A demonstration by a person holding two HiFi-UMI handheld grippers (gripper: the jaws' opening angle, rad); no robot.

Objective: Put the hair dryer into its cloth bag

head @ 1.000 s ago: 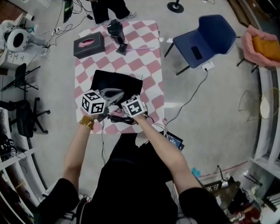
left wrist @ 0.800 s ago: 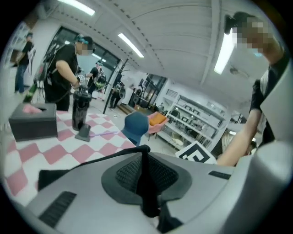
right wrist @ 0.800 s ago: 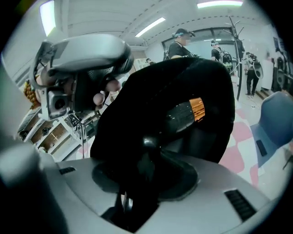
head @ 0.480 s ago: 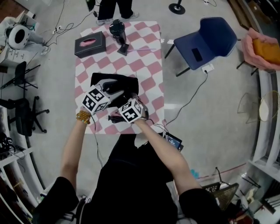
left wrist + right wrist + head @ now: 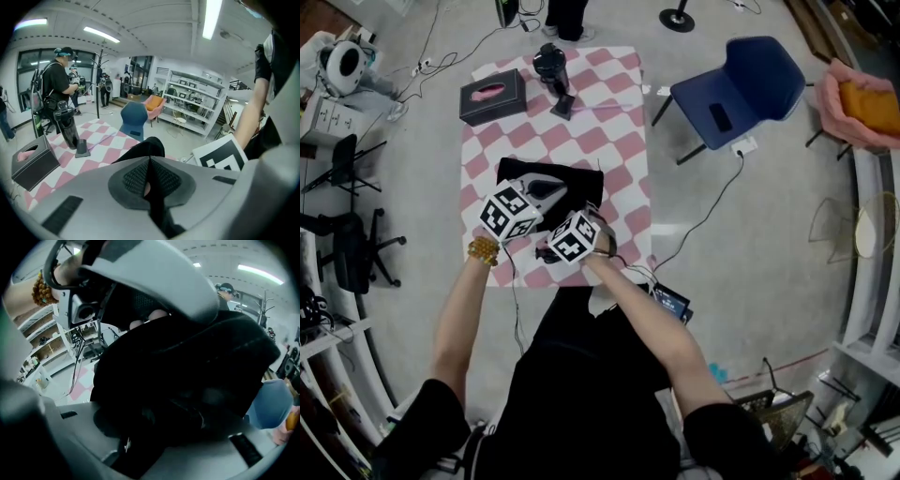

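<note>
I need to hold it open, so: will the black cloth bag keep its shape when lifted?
Probably floppy: the cloth bag lies flat and creased on the table. Likely light and thin: the jaws of the left gripper have just closed nearly shut on a fold.

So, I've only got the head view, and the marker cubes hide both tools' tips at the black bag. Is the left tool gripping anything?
Observer: Yes. Its own view shows the left tool just closed, with a fold of the cloth bag pinched between its pads.
Operator: And the other one?
Observer: The right tool has its jaws apart around a dark bulk that fills the gap; too dark to tell what it is.
</note>
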